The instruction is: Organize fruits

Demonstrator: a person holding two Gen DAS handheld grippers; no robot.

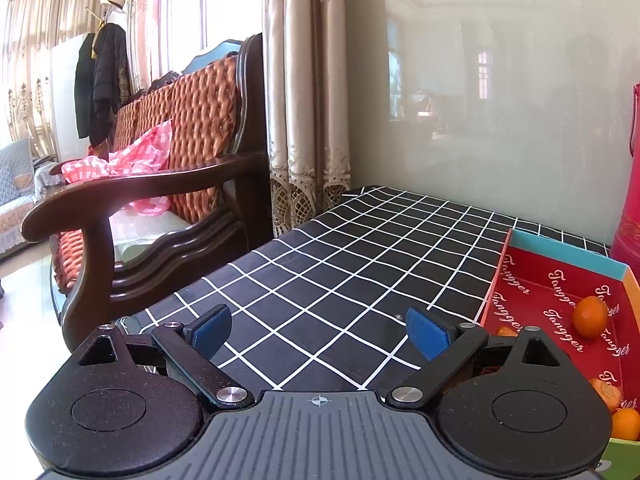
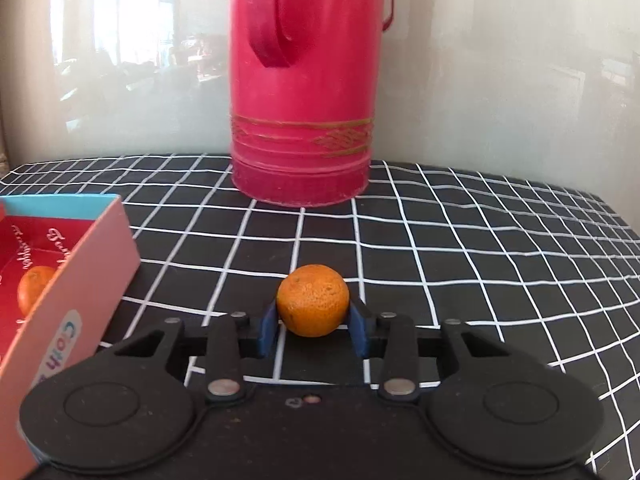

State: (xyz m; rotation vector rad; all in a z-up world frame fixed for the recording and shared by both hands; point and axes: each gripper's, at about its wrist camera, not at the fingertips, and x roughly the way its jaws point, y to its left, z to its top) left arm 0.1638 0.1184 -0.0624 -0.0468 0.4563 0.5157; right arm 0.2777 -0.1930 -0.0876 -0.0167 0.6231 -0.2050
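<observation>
Right claw (image 2: 313, 320) is gripping one small orange mandarin (image 2: 313, 300) at frame centre on the counter; several others are already lying in the red printed cardboard box (image 1: 532, 280); left claw (image 1: 320, 330) is gaping wide, empty.

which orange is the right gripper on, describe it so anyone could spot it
Find the tall red thermos on the checked tablecloth. In front of it sits one orange between the right gripper's blue pads, outside the box, unlike the others.
</observation>
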